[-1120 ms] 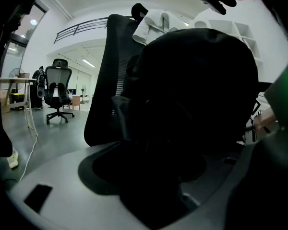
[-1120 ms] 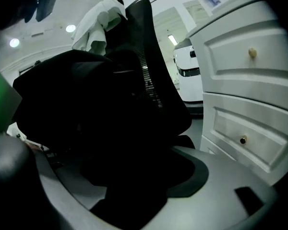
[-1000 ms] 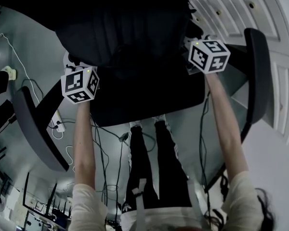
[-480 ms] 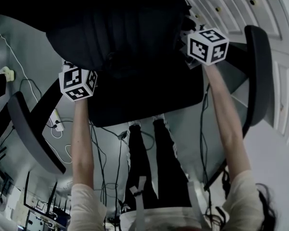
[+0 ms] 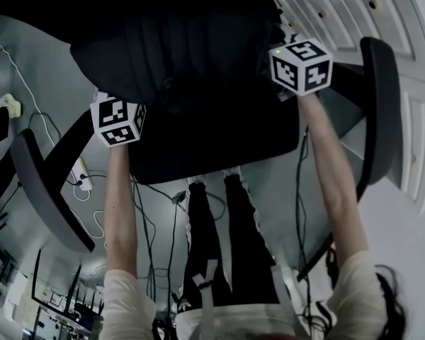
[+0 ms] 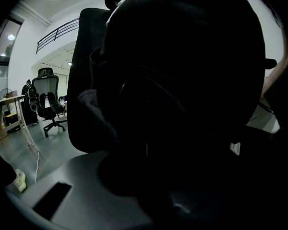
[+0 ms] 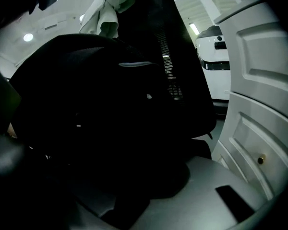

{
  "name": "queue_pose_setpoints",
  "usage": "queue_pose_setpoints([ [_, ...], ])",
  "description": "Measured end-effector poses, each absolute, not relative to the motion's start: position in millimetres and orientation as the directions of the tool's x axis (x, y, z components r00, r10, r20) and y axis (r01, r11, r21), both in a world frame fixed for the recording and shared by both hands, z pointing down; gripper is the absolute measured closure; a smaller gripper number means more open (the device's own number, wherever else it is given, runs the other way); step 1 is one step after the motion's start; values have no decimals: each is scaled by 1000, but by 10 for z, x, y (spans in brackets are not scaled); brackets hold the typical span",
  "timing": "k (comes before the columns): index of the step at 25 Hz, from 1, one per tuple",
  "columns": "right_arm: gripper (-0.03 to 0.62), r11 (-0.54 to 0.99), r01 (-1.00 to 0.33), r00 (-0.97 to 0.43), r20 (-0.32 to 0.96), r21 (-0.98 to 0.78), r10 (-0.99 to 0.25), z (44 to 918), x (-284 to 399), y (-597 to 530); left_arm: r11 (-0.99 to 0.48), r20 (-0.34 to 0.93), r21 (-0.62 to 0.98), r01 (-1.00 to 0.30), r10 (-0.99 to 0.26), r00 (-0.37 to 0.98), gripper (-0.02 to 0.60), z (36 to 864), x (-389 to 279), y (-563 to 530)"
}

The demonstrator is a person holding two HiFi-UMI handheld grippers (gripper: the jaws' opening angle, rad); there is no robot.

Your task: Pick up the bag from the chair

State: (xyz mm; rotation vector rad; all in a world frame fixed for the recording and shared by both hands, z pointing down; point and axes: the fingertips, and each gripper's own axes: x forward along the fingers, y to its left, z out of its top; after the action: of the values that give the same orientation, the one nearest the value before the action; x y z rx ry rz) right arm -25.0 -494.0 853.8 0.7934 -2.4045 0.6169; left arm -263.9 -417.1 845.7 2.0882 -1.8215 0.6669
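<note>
Bulky black bag (image 5: pixel 177 55) on the chair (image 5: pixel 219 147) seat, left gripper (image 5: pixel 118 119) and right gripper (image 5: pixel 301 64) at its flanks, jaws just been closing round it, actual grip too dark to tell, armrests (image 5: pixel 46 190) outside both, white panelled door (image 5: pixel 411 83) near on the right.

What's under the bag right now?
The bag rests on the chair's black seat; only the seat's front strip shows. Whatever lies directly beneath the bag is covered and cannot be seen.
</note>
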Motion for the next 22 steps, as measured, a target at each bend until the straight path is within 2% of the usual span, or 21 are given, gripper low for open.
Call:
queue_pose_setpoints([
  [15,530,702,-675,-643,648,-227,-408,8278,-237,-4719,-151,513,-81,-985,-854,89,522,8008,-2671,-4026],
  [22,539,677,-698,-638,633,-234,-439,7554,-267,-4635,-157,481,-67,-985,-871,106,527,7285,-2652,-3954],
])
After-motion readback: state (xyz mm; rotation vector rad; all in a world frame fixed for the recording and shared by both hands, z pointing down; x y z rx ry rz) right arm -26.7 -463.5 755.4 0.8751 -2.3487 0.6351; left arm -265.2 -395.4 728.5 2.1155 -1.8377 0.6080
